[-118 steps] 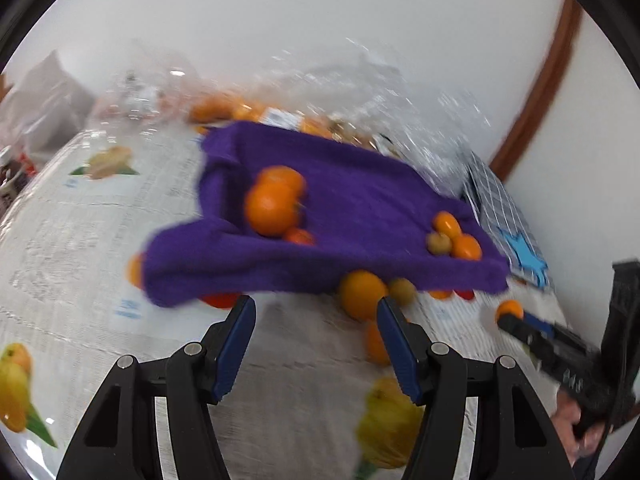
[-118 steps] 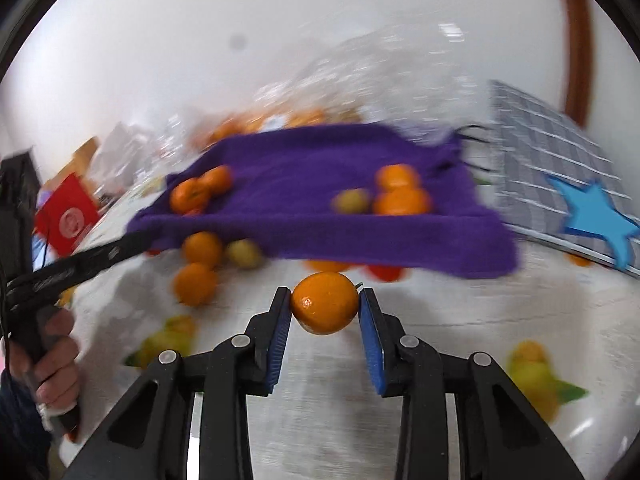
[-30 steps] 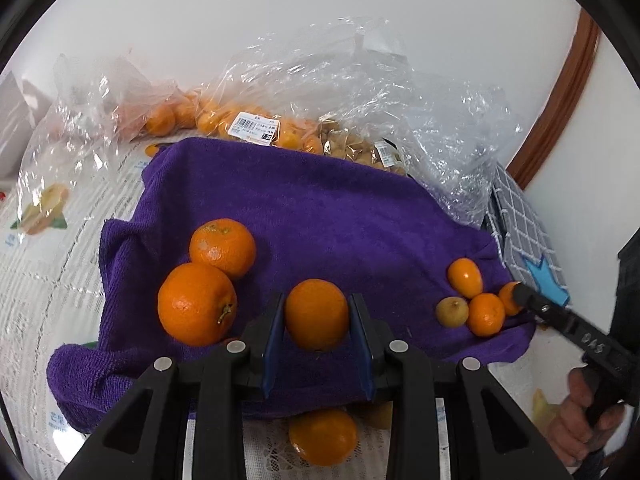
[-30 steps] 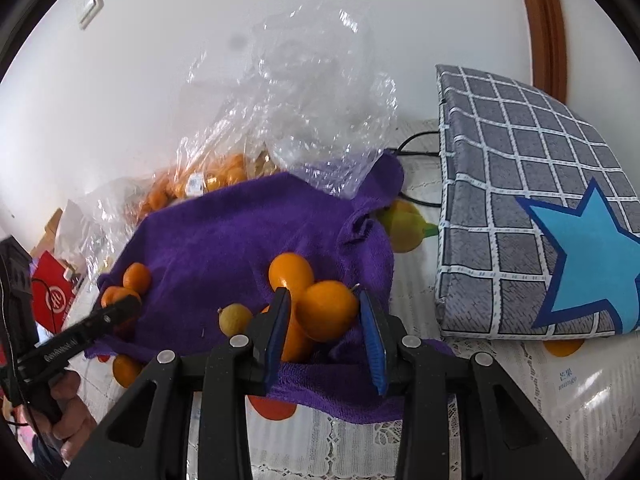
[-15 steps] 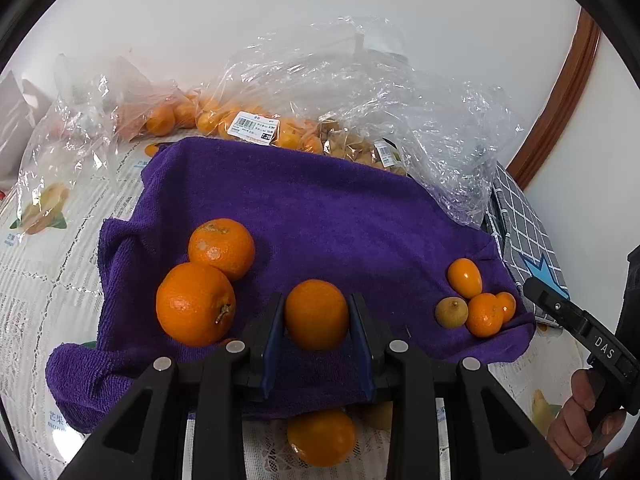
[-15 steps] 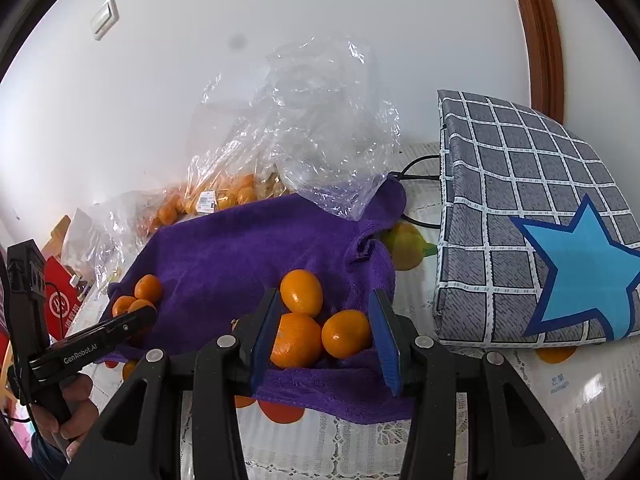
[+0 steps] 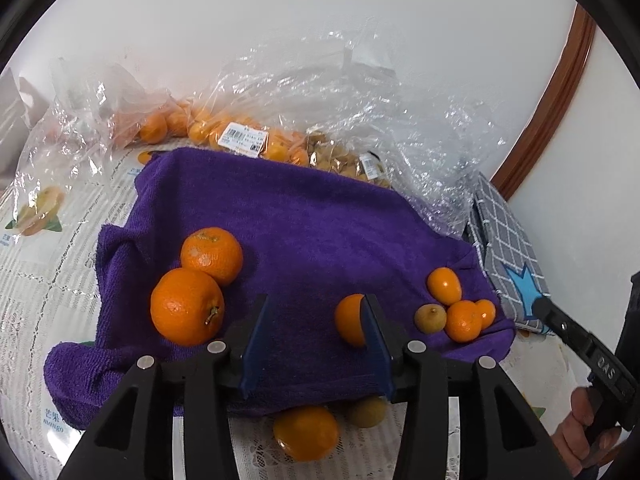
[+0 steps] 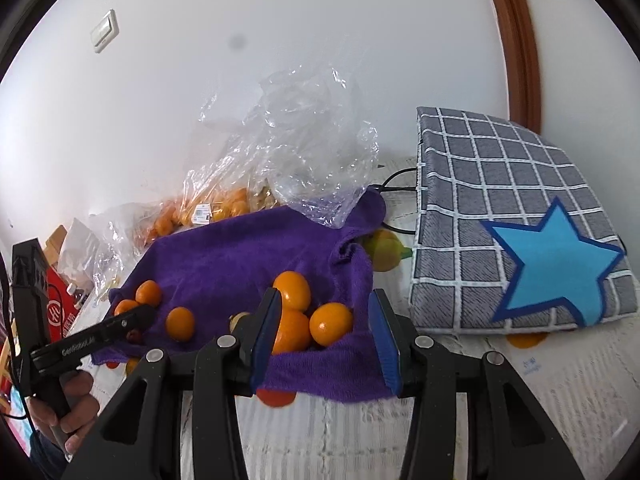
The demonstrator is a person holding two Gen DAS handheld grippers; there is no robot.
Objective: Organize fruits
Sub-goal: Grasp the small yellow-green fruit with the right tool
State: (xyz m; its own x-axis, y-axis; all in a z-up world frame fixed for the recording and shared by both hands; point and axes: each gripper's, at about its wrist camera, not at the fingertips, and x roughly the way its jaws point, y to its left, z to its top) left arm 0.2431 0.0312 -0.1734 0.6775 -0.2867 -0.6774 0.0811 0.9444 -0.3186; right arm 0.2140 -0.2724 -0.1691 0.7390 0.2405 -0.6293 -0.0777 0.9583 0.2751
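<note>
Purple terry cloth, a towel (image 7: 320, 232), lies spread over the tabletop (image 7: 36, 280) with fruit gathered at two of its ends. In the left wrist view two large oranges (image 7: 188, 306) sit touching on the towel's left side, and a small cluster of kumquats (image 7: 460, 316) with one yellowish fruit lies on its right side. The left gripper (image 7: 312, 340) hovers over the towel's near edge with its jaws opening; a small mandarin (image 7: 350, 320) rests on the cloth against the right-hand pad, while the other pad stands clear of it. Another orange (image 7: 306, 432) and a yellowish fruit lie on the tabletop just below the towel's edge (both partly hidden by the jaws).

In the right wrist view the right gripper (image 8: 324, 340) has its jaws spread above the kumquats, gripping nothing; the fruit lies loose on the cloth between them. Clear plastic bags (image 8: 280, 160) of fruit sit behind the towel, and a grey checked bag (image 8: 500, 200) with a blue star lies beside it.
</note>
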